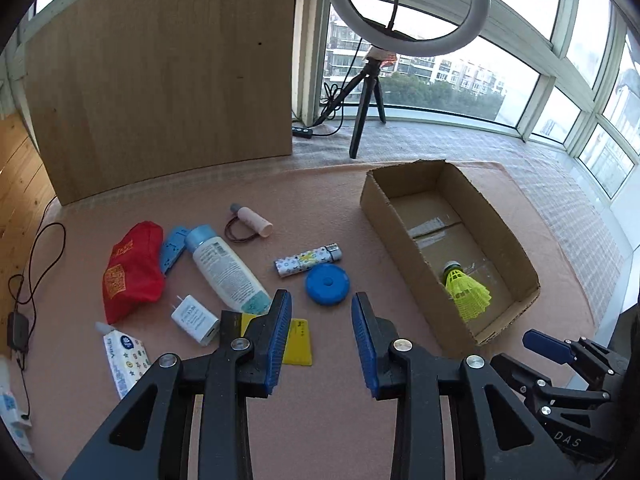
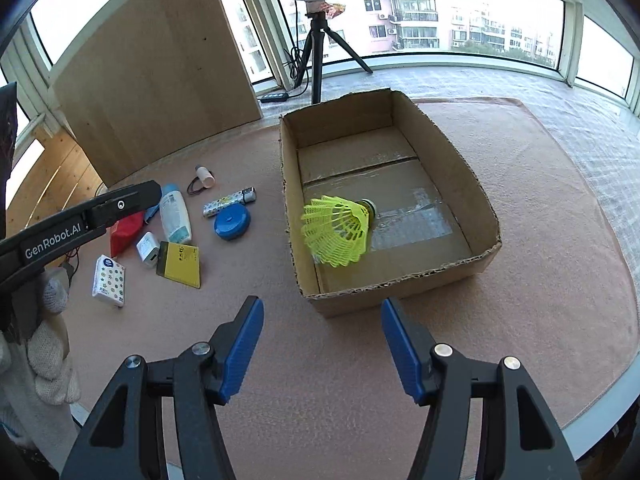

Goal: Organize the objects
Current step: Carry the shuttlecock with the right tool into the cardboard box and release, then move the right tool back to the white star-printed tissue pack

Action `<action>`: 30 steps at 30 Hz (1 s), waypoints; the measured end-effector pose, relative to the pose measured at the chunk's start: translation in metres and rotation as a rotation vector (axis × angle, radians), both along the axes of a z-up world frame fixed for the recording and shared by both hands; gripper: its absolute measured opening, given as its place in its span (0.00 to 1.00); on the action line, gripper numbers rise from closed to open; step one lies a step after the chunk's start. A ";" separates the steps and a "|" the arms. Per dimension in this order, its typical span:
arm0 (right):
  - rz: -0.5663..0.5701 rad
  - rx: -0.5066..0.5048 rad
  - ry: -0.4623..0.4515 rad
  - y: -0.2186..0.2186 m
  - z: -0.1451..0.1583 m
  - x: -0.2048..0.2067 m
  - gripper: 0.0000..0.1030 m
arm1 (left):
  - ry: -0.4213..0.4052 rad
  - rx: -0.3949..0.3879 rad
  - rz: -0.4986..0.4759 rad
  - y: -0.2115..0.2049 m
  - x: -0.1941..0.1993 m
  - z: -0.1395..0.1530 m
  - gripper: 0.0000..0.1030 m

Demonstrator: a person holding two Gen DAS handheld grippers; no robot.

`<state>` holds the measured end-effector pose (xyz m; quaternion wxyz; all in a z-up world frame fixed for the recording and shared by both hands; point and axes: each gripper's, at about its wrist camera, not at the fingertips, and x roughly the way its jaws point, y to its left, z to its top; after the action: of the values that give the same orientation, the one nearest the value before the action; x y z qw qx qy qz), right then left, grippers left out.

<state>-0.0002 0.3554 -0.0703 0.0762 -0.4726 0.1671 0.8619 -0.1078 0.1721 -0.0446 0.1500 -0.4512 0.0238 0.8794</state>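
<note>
Shuttlecock's in, pile still waiting

Yellow shuttlecock (image 2: 338, 232) is lying on its side inside the cardboard box (image 2: 486, 216). Everything else sits left of the box on the pink mat. Left gripper (image 1: 320, 334) hangs over the blue round case (image 1: 327, 283), jaws apart, nothing in them; right gripper (image 2: 322, 346) is spread wide and empty too. That case looks light, hard and a bit slick, so I'd pinch it across the rim.

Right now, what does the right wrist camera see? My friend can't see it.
A yellow shuttlecock lies alone in a cardboard box on a pink mat. The right gripper hangs open and empty in front of the box. Small things lie left of it, among them a blue disc and a bottle.
</note>
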 end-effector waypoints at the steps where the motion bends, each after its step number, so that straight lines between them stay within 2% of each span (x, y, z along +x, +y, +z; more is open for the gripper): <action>1: 0.000 0.000 0.003 -0.009 0.001 -0.005 0.56 | -0.002 -0.001 0.017 -0.019 0.001 0.000 0.33; 9: 0.008 -0.013 0.025 -0.086 0.017 -0.043 0.56 | -0.022 0.002 0.140 -0.174 0.001 -0.003 0.33; 14: 0.000 -0.004 0.030 -0.126 0.023 -0.064 0.56 | -0.067 0.019 0.145 -0.229 -0.011 -0.017 0.32; 17: -0.009 -0.015 0.018 -0.140 0.020 -0.073 0.56 | -0.086 0.017 0.134 -0.237 -0.022 -0.030 0.32; 21: -0.004 -0.034 -0.009 -0.146 0.013 -0.078 0.56 | -0.122 0.026 0.166 -0.236 -0.033 -0.052 0.32; 24: 0.003 -0.034 -0.024 -0.143 0.010 -0.078 0.56 | -0.168 0.048 0.177 -0.226 -0.044 -0.067 0.32; 30: 0.037 -0.003 -0.021 -0.134 0.011 -0.076 0.56 | -0.186 0.011 0.169 -0.199 -0.054 -0.080 0.32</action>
<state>-0.0765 0.2210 -0.0592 0.0611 -0.4846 0.1587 0.8581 -0.1623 -0.0269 -0.1248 0.0794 -0.5304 -0.0330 0.8434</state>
